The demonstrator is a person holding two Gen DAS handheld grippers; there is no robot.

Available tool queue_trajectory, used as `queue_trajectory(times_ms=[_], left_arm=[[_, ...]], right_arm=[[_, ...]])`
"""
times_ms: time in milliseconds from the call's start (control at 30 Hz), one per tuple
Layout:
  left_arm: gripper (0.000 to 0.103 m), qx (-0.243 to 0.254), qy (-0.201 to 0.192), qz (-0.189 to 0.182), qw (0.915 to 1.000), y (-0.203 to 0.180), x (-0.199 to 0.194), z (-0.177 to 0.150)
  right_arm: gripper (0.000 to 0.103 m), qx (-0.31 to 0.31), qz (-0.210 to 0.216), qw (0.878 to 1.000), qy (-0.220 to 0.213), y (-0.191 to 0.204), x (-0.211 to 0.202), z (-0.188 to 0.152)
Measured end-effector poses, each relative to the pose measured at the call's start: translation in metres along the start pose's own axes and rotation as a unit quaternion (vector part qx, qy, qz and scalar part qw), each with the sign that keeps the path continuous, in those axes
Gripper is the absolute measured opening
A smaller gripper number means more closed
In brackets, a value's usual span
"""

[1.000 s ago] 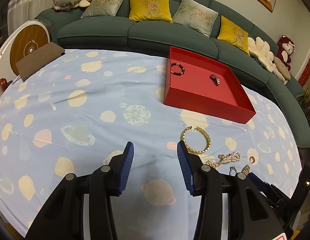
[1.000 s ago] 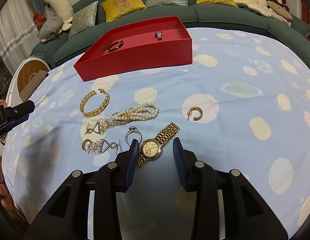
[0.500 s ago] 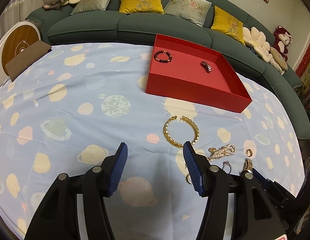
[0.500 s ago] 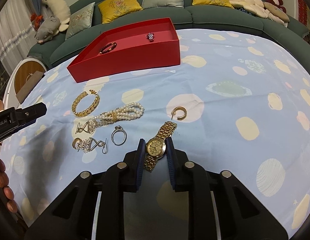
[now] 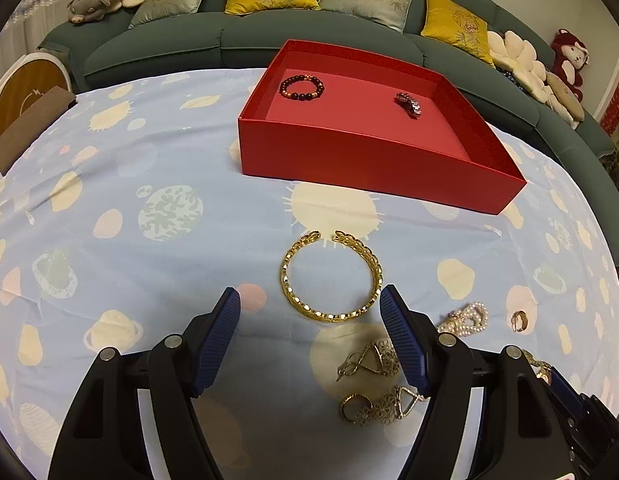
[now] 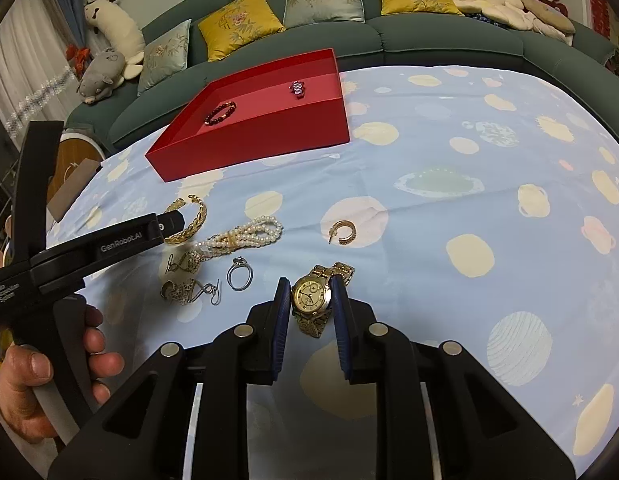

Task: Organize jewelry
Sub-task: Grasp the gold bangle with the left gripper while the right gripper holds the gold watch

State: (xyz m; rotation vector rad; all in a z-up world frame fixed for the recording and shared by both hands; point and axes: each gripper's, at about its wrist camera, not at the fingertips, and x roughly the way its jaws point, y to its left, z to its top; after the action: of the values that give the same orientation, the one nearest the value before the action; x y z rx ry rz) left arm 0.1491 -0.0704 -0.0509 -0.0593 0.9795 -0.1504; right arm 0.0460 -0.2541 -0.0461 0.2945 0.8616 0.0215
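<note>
Blue cloth with pale planets (image 5: 109, 168) covers the table, and on it a red tray (image 5: 361, 160) holds a dark bead bracelet (image 5: 302, 87) and a small silver piece (image 5: 408, 104). Nearer, a gold bangle (image 5: 331, 276) lies flat just ahead of the left gripper (image 5: 309, 312), whose jaws are opening with nothing between them; its right fingertip is just beside the bangle's edge. The right gripper (image 6: 308, 294) is clamped on the case of a gold watch (image 6: 311, 294). A pearl bracelet (image 6: 245, 234), ring (image 6: 239, 274) and hoop earring (image 6: 343, 231) lie loose nearby.
</note>
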Motion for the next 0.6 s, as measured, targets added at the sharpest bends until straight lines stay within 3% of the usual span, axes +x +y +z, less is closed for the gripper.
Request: queue_trajectory(times_ms=[367,467,600], left_arm=[[0.070,0.012,-0.013,0.009,0.9998,-0.012,0.010,-0.001],[0.076,0.016,-0.012,0.009,0.9998,-0.016,0.012,-0.002],[0.076,0.030,-0.020,0.021,0.9991,-0.020,0.014,-0.003]], right_arm=[[0.020,0.006,0.007,1.000,0.003,-0.007,0.000,0.001],[0.020,0.008,0.009,1.000,0.002,-0.007,-0.001,0.002],[0.020,0.006,0.010,1.000,0.003,-0.006,-0.001,0.002]])
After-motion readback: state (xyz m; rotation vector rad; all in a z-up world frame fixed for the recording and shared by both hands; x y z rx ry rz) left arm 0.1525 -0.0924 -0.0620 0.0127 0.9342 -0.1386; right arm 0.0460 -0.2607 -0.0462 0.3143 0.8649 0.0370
